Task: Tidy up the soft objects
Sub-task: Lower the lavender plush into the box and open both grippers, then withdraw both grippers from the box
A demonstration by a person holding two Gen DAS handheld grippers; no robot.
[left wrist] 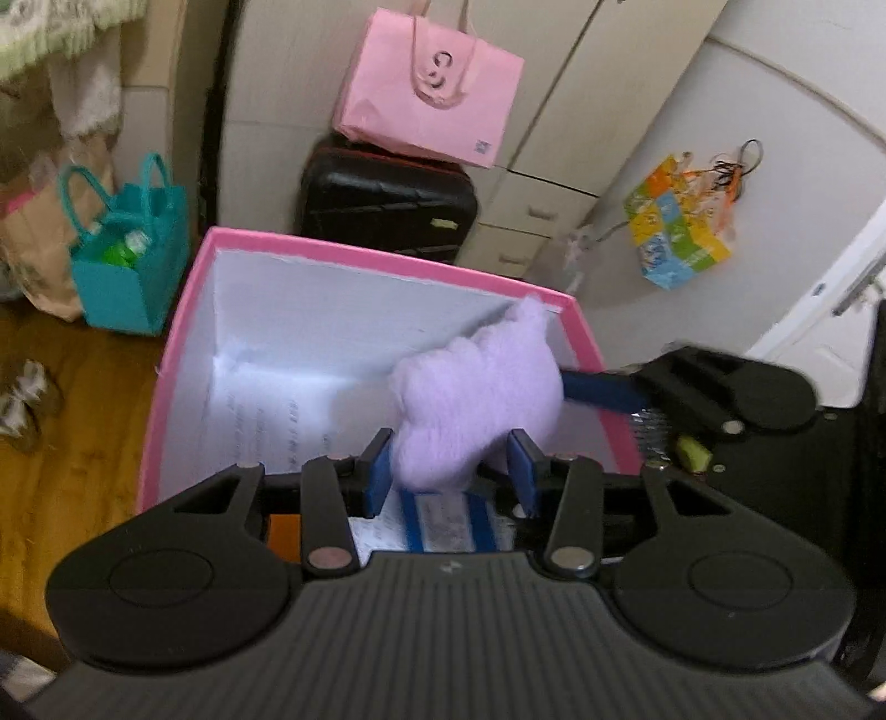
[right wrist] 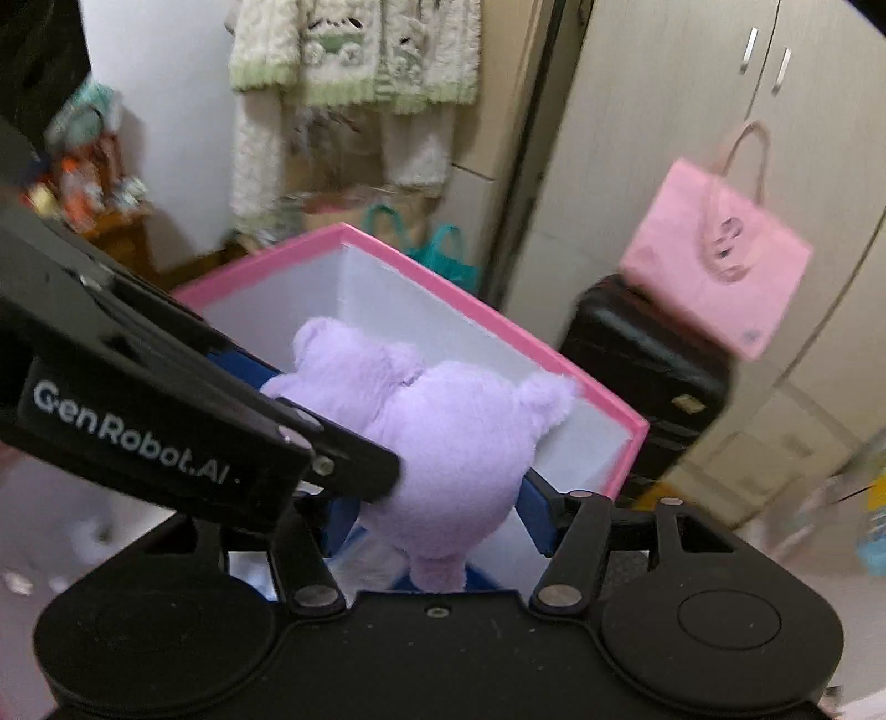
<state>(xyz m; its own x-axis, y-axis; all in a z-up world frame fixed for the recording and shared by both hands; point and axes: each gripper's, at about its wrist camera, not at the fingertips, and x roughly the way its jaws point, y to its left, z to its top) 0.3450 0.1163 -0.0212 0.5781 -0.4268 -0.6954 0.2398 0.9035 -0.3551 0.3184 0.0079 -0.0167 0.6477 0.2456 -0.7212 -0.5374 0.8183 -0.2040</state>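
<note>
Plush toy (left wrist: pixel 470 387): pale lilac, no pattern. Box (left wrist: pixel 183 343): pink rim & outside, white inside. Hand-held gripper (left wrist: pixel 451 471) bodies black w/ blue pads (left wrist: pixel 379 476). Paper bag (left wrist: pixel 426 88): pink. Suitcase (left wrist: pixel 387 205): black, red trim. Tote (left wrist: pixel 133 271): teal. Hanging bag (left wrist: pixel 675 221): orange/yellow/green/blue patches. Floor (left wrist: pixel 72 443): brown wood. Fleece garment (right wrist: pixel 354 50): cream w/ green trim.
</note>
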